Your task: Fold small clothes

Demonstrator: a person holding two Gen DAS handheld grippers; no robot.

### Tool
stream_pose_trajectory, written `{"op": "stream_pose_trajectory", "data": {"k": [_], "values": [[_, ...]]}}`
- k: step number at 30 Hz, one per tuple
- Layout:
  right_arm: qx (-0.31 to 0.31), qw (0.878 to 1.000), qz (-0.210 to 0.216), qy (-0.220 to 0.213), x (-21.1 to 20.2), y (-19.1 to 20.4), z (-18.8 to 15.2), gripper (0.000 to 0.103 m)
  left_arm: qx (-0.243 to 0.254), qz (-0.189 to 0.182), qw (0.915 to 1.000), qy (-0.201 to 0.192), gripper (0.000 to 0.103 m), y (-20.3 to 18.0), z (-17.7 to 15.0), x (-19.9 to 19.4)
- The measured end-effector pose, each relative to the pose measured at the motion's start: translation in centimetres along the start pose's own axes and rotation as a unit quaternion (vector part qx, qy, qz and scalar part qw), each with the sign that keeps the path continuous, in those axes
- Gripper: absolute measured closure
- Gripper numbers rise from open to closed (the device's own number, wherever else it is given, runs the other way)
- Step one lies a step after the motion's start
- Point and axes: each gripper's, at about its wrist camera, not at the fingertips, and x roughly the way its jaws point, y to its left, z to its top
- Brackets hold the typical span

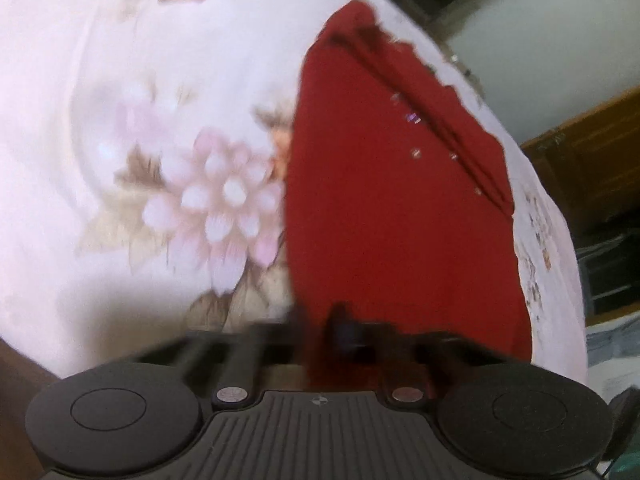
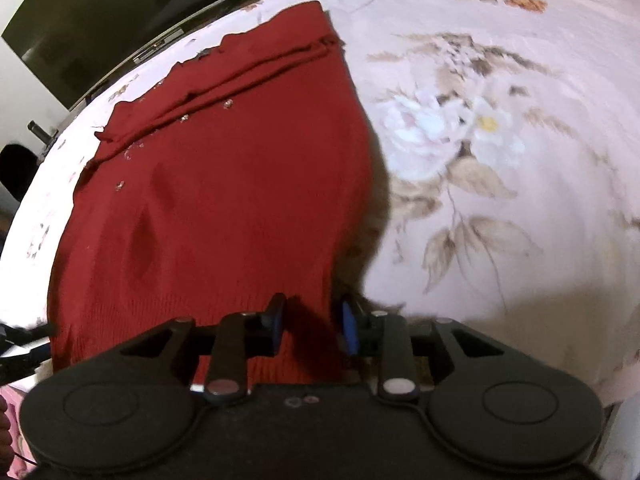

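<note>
A red garment [image 2: 224, 200] is lying spread flat on a floral sheet [image 2: 500, 140], with a folded band and a few small sparkly beads near its far end. In the left wrist view the left claw [image 1: 340, 332] is sitting closed at the garment's [image 1: 400, 220] near edge, its fingers blurred, pinching red cloth that is bunching up between them. In the right wrist view the right claw [image 2: 310, 320] is standing partly open over the near right corner of the garment, its blue pads [image 2: 349, 320] apart, with cloth lying between them but not clamped.
</note>
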Motion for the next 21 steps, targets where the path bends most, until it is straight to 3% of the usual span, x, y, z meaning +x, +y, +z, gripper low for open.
{"op": "stream_pose_trajectory", "data": {"k": [3, 5, 11, 16, 21], "values": [[0.001, 1.000, 0.006, 0.006, 0.1, 0.0, -0.5, 0.077, -0.010, -0.008, 0.9999, -0.003, 0.100, 0.0, -0.2, -0.1], [0.017, 0.999, 0.030, 0.019, 0.4, -0.2, -0.5, 0.097, -0.010, -0.035, 0.9992, -0.014, 0.100, -0.9, 0.2, -0.8], [0.055, 0.992, 0.115, -0.014, -1.0, 0.2, 2.9, 0.098, -0.012, -0.093, 0.9938, -0.059, 0.100, -4.3, 5.9, -1.3], [0.063, 0.987, 0.138, -0.049, 0.6, 0.5, 9.2, 0.098, 0.003, -0.064, 0.9934, -0.095, 0.100, -6.8, 11.6, 1.7], [0.055, 0.989, 0.122, -0.061, 4.6, 0.6, 14.5, 0.098, 0.005, -0.009, 0.9949, -0.100, 0.099, -8.1, 15.4, 6.2]]}}
